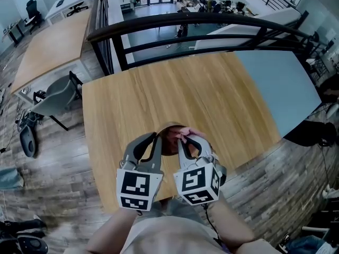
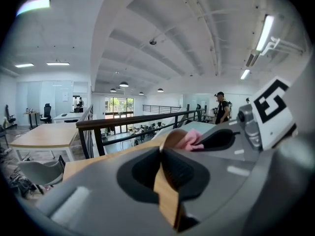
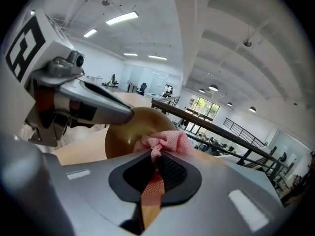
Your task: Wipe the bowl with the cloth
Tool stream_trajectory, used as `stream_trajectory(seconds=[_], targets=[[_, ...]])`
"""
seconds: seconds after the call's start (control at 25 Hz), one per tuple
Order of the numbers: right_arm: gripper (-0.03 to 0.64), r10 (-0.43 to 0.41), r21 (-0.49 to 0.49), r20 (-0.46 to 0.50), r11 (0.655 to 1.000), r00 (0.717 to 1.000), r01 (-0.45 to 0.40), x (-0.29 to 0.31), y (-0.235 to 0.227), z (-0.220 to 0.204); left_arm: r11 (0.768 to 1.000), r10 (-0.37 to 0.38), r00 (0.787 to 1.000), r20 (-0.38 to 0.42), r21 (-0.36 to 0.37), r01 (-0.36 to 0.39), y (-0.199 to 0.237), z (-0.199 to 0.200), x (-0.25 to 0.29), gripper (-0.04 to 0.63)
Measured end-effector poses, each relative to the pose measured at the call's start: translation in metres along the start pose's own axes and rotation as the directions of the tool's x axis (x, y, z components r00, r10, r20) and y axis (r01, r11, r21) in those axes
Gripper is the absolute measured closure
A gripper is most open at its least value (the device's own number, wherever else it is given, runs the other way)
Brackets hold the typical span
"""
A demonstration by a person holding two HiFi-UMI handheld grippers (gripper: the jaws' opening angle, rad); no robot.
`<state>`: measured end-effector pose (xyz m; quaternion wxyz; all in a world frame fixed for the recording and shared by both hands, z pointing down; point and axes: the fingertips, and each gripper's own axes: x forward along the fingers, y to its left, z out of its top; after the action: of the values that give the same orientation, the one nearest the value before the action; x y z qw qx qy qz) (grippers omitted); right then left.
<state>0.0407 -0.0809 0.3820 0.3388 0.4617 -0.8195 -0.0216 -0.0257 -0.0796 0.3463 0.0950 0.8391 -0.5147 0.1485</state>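
Bowl (image 3: 125,134) over wood table (image 1: 212,99) by railing (image 1: 212,21), L gripper (image 2: 161,154) jaws clamping rim, R gripper (image 3: 155,159) jaws pinching cloth (image 3: 168,142)

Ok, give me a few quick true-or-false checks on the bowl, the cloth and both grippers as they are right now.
1. The right gripper has its jaws shut on the pink cloth. True.
2. The left gripper is empty. False: its jaws pinch the rim of the bowl.
3. The cloth lies spread flat on the table. False: it is bunched in the right gripper's jaws, up at the bowl.
4. A grey chair stands off the table's left side in the head view. True.
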Motion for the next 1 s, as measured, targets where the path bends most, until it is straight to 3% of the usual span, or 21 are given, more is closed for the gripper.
stream_trajectory(seconds=[0.32,0.56,0.84,1.0], targets=[[0.595,0.090,-0.069,-0.084,0.993,0.992,-0.096,-0.003,0.025,-0.014,0.999,-0.017,1.000,0.023,-0.041,0.018,-0.009,0.005,-0.004,0.577],[0.597,0.197,-0.062,-0.044,0.978,0.980,-0.199,-0.005,0.053,-0.001,0.997,-0.027,1.000,0.011,-0.076,0.028,-0.011,-0.001,-0.007,0.577],[0.598,0.215,-0.116,0.023,0.971,0.976,-0.211,-0.010,0.061,0.027,0.995,-0.034,0.999,-0.027,-0.094,0.031,-0.008,-0.009,-0.013,0.583],[0.598,0.171,-0.208,0.063,0.966,0.983,-0.155,-0.011,0.053,0.040,0.998,-0.031,0.999,-0.039,-0.062,0.029,-0.005,-0.007,-0.019,0.584]])
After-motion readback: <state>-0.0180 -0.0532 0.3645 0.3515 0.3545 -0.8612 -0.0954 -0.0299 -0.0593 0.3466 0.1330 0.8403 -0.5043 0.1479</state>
